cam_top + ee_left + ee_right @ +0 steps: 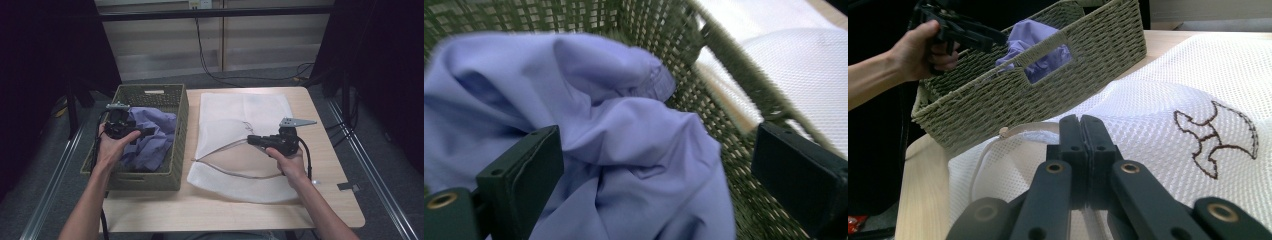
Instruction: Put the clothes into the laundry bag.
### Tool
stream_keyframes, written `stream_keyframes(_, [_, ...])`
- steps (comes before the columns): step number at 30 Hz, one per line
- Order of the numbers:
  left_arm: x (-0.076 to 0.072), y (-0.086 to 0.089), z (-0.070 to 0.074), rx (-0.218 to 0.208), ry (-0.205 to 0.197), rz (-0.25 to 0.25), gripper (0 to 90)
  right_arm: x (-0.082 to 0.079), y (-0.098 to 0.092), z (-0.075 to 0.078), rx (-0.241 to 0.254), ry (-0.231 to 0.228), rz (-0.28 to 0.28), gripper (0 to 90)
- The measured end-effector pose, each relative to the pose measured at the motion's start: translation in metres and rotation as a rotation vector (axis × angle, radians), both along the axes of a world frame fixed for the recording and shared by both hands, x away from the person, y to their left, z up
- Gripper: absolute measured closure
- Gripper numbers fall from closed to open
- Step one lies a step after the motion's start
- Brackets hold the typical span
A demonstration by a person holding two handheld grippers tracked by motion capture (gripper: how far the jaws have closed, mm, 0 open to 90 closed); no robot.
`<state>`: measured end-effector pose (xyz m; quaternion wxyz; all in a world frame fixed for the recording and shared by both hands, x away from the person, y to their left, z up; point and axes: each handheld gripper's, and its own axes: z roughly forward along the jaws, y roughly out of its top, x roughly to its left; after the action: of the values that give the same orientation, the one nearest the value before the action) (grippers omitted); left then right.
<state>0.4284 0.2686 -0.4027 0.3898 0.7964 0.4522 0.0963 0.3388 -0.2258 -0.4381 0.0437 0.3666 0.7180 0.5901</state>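
Left hand-held gripper (136,133) hangs over the woven basket (179,107), jaws wide, nothing between them; crumpled lilac cloth (155,135) lies inside, hemmed by basket walls. Right hand-held gripper (251,140), jaws pinched together on the white mesh bag's (240,112) opening edge. Bag's long axis runs near-to-far across the desk (320,165); bare desk to its right.

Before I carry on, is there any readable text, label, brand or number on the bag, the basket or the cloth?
No readable words or numbers.
White mesh bag: a brown stitched emblem, a shape with no letters.
Woven basket: no label visible.
Purple cloth: no tag or print visible.
Wall outlet behind the table: too small to read any marking.
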Motion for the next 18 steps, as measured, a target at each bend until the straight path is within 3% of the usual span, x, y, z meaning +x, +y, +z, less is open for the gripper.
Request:
stream_keyframes(4, [0.008,-0.013,-0.011,0.068,0.052,-0.036,8.6,0.001,-0.003,-0.001,-0.005,0.011,-0.012,89.5])
stream_keyframes(11, [0.020,-0.021,-0.026,0.113,0.126,-0.041,8.3,0.000,-0.001,-0.001,-0.014,0.012,-0.014,89.5])
stream_keyframes(14, [0.026,-0.016,-0.033,0.139,0.154,-0.018,9.6,0.000,-0.001,-0.002,-0.013,0.019,-0.007,89.5])
stream_keyframes(16, [0.028,-0.012,-0.036,0.189,0.162,0.003,10.2,0.001,-0.001,-0.003,-0.015,0.016,-0.004,89.5])
stream_keyframes(18, [0.030,-0.009,-0.039,0.183,0.180,0.033,10.7,0.001,-0.001,-0.003,-0.013,0.016,-0.003,89.5])
